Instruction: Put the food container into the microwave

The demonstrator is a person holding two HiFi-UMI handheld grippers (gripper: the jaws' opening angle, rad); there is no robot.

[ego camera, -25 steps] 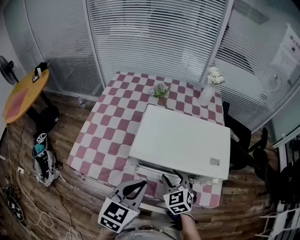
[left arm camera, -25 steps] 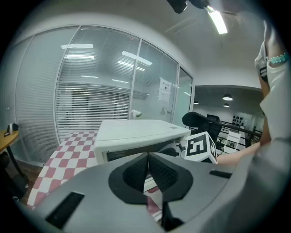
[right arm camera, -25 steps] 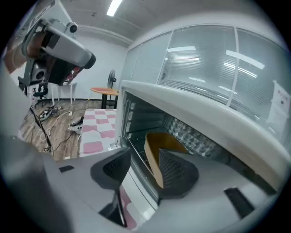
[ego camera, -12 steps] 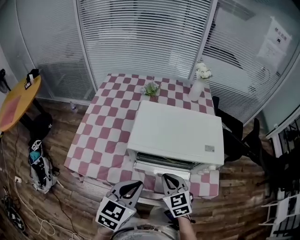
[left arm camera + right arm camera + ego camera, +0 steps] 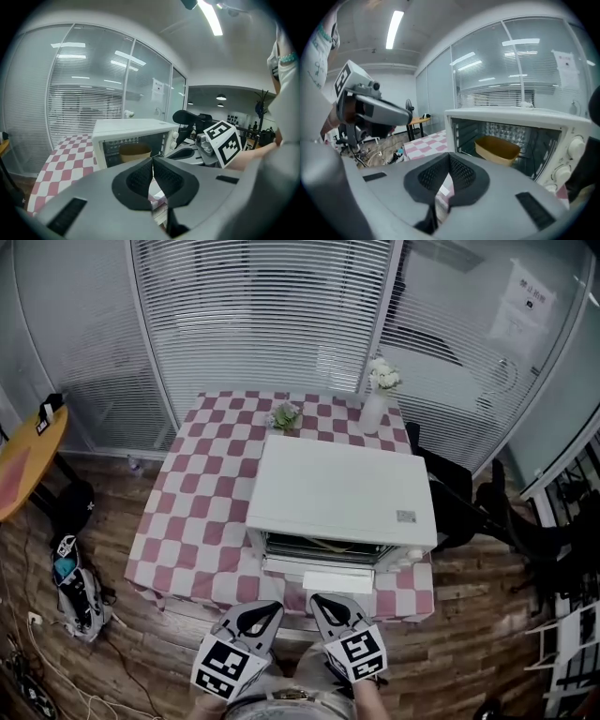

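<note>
We see the food container [image 5: 497, 147] inside the microwave [image 5: 337, 488], centre frame; left gripper [image 5: 153, 164] and right gripper [image 5: 449, 159] clenched, empty. We should push its door [image 5: 337, 581] up squarely.

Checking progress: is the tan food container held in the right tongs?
No, the tan oval food container sits inside the open white microwave, well clear of the shut right tongs.

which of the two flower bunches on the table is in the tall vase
The white bunch on the right; the other, a low greenish plant, sits further left, not in a tall vase.
</note>
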